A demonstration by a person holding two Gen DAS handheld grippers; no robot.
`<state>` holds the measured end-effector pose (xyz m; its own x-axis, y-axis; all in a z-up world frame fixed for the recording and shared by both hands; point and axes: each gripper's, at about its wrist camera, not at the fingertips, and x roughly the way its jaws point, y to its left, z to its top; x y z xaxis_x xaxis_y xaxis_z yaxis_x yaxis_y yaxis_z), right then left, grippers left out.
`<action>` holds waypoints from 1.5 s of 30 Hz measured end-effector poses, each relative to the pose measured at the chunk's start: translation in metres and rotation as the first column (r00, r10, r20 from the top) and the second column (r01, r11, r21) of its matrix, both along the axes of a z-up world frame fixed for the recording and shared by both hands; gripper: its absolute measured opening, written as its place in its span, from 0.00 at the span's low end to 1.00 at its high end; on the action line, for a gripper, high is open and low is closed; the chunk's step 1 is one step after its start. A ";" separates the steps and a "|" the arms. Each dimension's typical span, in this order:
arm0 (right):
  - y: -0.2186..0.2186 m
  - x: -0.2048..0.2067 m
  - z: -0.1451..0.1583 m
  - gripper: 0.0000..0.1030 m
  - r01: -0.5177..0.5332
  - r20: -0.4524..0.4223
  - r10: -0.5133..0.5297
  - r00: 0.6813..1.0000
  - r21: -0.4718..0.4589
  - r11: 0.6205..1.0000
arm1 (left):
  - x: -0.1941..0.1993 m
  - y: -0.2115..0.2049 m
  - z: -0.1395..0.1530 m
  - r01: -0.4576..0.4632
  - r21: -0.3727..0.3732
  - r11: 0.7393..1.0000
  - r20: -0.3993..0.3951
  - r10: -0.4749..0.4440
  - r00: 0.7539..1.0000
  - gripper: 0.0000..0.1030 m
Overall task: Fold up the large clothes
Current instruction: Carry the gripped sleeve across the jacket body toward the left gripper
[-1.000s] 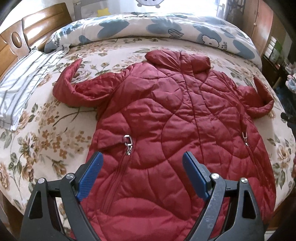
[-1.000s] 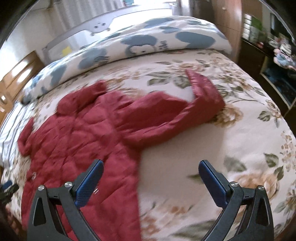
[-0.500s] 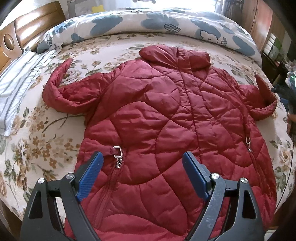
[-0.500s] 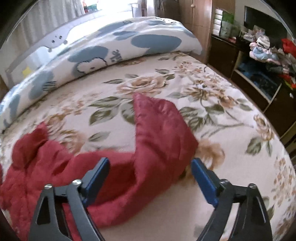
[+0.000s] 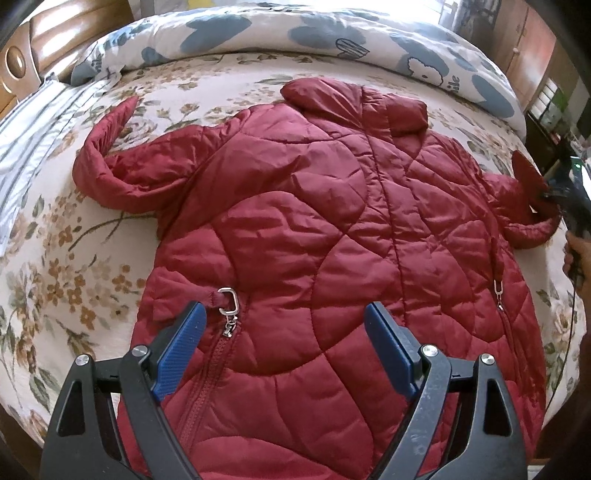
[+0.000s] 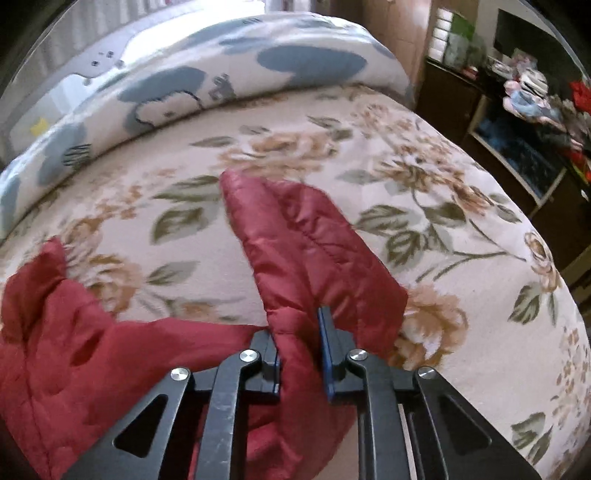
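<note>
Nearest, the left tool (image 5: 284, 332) hovers with its blue pads wide apart and empty over the hem of a dark red quilted puffer jacket (image 5: 314, 240), which lies flat, front up, on a bed with a cream floral sheet (image 5: 74, 295). The right tool (image 6: 301, 343), wide open over bare sheet a second ago, is now closing, its pads pressing the jacket's right sleeve (image 6: 306, 251) near the cuff. Farther back, the left sleeve (image 5: 107, 162) curls upward as before. Beyond lies a rolled white duvet with blue cartoon prints (image 5: 332, 33).
</note>
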<state>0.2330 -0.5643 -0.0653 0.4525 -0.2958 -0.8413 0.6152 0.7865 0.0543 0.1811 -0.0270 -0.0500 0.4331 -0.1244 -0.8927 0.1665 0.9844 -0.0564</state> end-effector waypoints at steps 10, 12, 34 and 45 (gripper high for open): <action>0.092 -0.018 0.046 0.14 -0.229 0.195 0.220 0.956 0.024 0.973 | -0.005 0.003 0.000 0.020 -0.024 1.000 -0.020 -0.021 1.000 0.86; 0.117 -0.018 0.050 0.15 -0.282 0.217 0.269 0.939 0.031 0.959 | -0.005 0.005 -0.002 0.025 -0.052 0.998 -0.041 -0.027 0.999 0.86; 0.341 -0.003 0.002 0.19 -0.818 0.212 0.794 0.569 0.050 0.573 | 0.045 0.037 -0.013 -0.008 -0.402 0.916 -0.171 -0.066 0.983 0.86; 0.367 -0.010 -0.003 0.20 -0.861 0.191 0.844 0.501 0.004 0.509 | 0.111 0.015 -0.048 -0.046 -0.474 0.880 -0.262 -0.091 0.961 0.78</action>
<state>0.2233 -0.1978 -0.0678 0.5601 0.3710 -0.7407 -0.3740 0.9110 0.1735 0.2925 -0.0120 -0.0977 0.1777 -0.5657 -0.8053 0.0989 0.8244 -0.5573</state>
